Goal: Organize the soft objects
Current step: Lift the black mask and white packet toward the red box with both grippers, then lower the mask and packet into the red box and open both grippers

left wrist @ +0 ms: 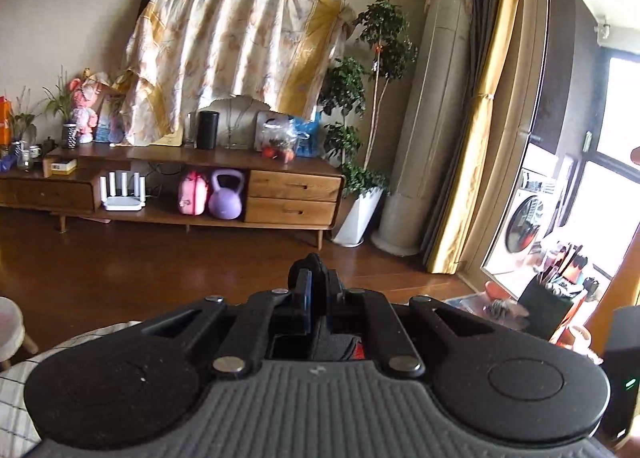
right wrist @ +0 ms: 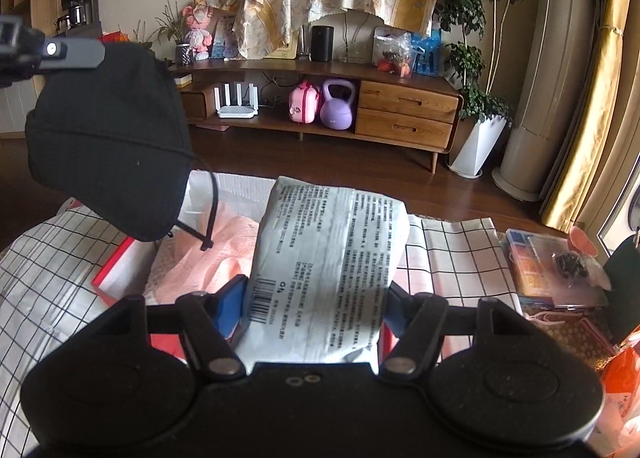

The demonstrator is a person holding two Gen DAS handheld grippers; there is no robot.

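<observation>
The soft white plastic-wrapped package (right wrist: 328, 270) bears dense printed lines of small characters and a barcode near its lower left corner; none of it is sharp enough to read.

Both grippers black: left gripper (left wrist: 316, 290) has ribbed grey base, silver rivets, blue pads; right gripper (right wrist: 312, 298) matte black, blue-padded fingers (right wrist: 230, 306).
</observation>
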